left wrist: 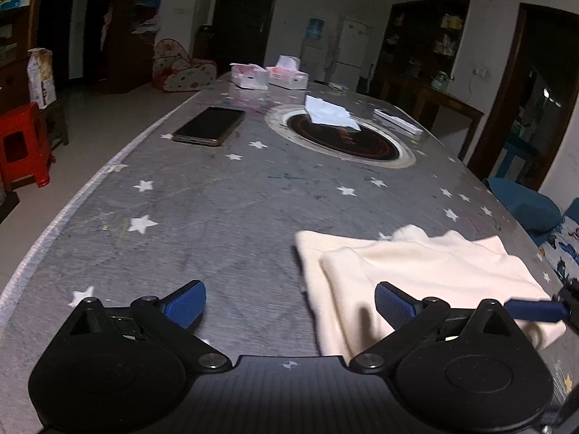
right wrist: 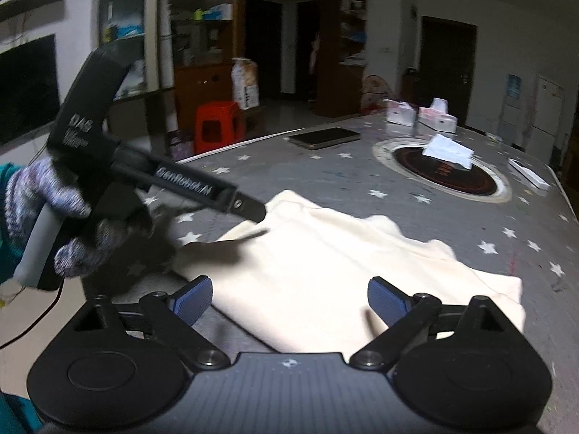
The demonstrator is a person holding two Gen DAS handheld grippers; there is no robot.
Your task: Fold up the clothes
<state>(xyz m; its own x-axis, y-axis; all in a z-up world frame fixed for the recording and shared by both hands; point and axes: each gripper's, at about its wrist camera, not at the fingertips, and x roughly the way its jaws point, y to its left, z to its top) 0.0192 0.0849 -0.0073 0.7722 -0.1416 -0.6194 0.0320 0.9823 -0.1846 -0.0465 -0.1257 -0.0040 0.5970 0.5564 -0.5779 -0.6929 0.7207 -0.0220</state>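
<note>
A cream garment point(left wrist: 416, 275) lies folded on the grey star-print table point(left wrist: 217, 217); it also shows in the right wrist view point(right wrist: 325, 271). My left gripper point(left wrist: 289, 303) is open and empty, low over the table at the garment's left edge. My right gripper point(right wrist: 289, 300) is open and empty, just above the garment's near edge. In the right wrist view the left gripper's body point(right wrist: 188, 184) reaches over the garment's left corner, held by a gloved hand point(right wrist: 47, 209). A blue fingertip point(left wrist: 535, 309) of the right gripper shows at the left view's right edge.
A phone point(left wrist: 210, 124) lies on the table's far left. A round inset burner point(left wrist: 343, 137) holds white paper point(left wrist: 329, 112). Two tissue boxes point(left wrist: 269, 76) stand at the far end, a white flat box point(left wrist: 398, 121) at the right. A red stool point(left wrist: 21, 144) stands on the floor.
</note>
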